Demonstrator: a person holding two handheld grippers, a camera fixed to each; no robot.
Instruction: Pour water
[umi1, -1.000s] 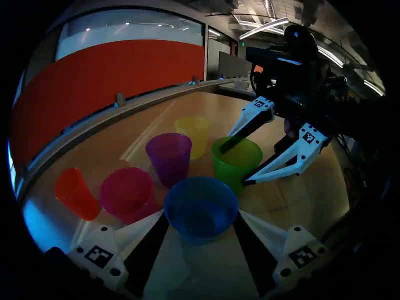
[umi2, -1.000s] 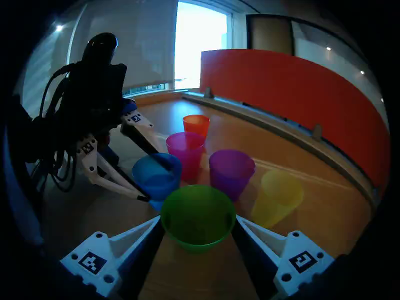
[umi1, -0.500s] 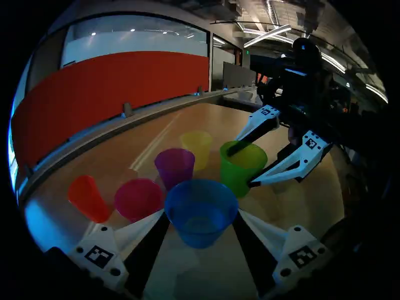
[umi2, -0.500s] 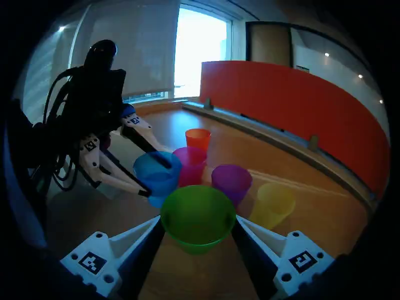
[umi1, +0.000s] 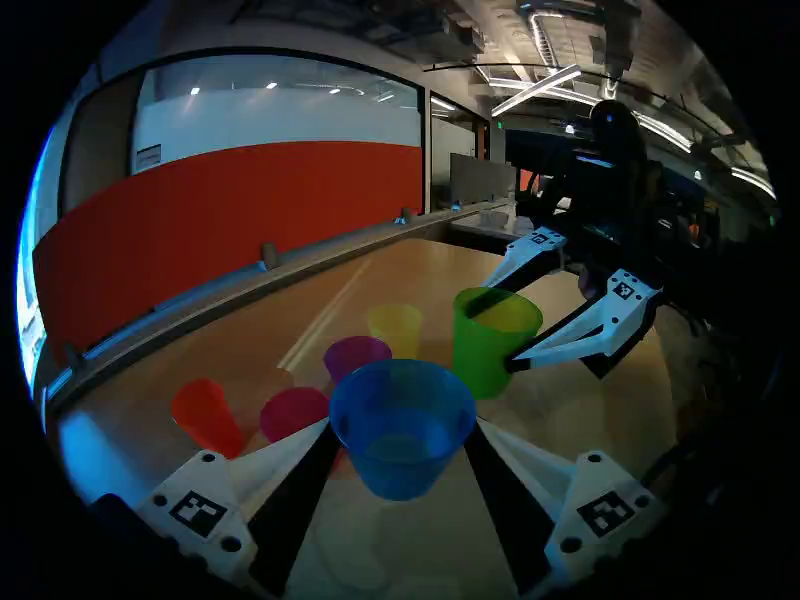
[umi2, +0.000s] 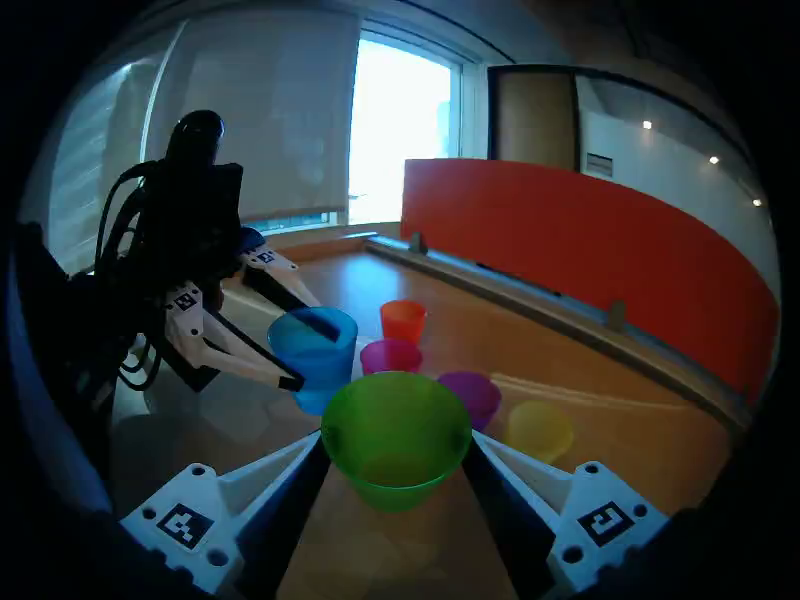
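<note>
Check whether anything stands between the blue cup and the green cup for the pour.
Nothing visible does. The left tool holds the blue cup, the right tool the green cup, with open air between. The orange cup, pink cup, purple cup and yellow cup stand lower on the table.

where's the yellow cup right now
In the left gripper view the yellow cup stands on the wooden table, just behind the purple cup and left of the green cup. In the right gripper view it is right of the purple cup.
</note>
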